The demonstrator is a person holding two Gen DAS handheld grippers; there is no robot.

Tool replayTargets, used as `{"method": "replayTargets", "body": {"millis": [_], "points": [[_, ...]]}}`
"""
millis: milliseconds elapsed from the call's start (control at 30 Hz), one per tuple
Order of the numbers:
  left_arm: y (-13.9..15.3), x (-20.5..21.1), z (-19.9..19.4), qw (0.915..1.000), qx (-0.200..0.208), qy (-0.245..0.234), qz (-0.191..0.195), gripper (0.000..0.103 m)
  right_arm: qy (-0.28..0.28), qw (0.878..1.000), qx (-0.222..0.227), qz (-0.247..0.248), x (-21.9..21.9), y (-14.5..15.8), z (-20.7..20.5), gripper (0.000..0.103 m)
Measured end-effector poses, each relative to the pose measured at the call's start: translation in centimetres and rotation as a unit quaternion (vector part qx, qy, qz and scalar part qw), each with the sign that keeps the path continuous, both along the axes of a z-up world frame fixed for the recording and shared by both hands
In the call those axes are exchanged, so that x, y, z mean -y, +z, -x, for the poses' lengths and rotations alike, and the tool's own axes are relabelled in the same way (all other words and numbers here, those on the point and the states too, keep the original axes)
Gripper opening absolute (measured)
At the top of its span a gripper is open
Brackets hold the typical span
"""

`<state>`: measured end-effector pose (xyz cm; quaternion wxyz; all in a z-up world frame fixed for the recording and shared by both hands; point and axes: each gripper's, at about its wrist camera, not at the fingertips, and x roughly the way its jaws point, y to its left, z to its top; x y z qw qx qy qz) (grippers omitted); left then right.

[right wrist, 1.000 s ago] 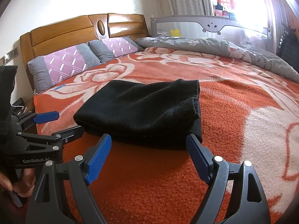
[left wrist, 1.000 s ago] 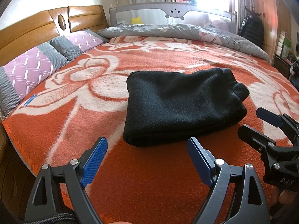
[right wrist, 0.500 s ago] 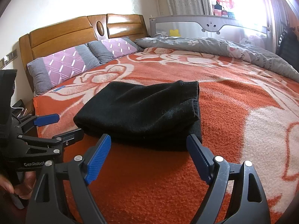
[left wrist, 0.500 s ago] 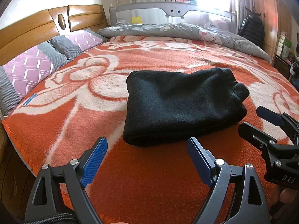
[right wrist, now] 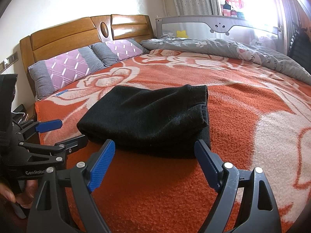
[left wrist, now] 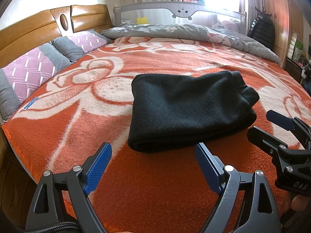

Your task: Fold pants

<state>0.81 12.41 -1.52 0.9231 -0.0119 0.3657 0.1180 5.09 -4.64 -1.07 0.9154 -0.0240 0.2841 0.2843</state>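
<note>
The black pants (left wrist: pixel 186 108) lie folded into a thick rectangle on the orange flowered blanket (left wrist: pixel 136 184); they also show in the right wrist view (right wrist: pixel 147 120). My left gripper (left wrist: pixel 153 167) is open and empty, just short of the bundle's near edge. My right gripper (right wrist: pixel 153 163) is open and empty, also just short of the near edge. The right gripper shows at the right of the left wrist view (left wrist: pixel 272 128), and the left gripper at the left of the right wrist view (right wrist: pixel 62 132). Neither touches the pants.
Purple and grey pillows (right wrist: pixel 68 71) lean on a wooden headboard (right wrist: pixel 77 33) at the left. A grey quilt (left wrist: pixel 184 31) lies along the far side before a grey bed rail (right wrist: pixel 219 25). The blanket's near left edge (left wrist: pixel 17 147) drops off.
Both grippers have drawn slightly back from the folded pants. The pants lie unmoved and both grippers stay open.
</note>
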Motion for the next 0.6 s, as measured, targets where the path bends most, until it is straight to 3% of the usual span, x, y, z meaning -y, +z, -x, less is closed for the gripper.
{"method": "replayTargets", "body": {"millis": [600], "points": [[0.39,-0.12,-0.17,1.0,0.0,0.005,0.007,0.088,-0.004,1.0,0.0,-0.004,-0.22,0.39,-0.22,0.085]]}}
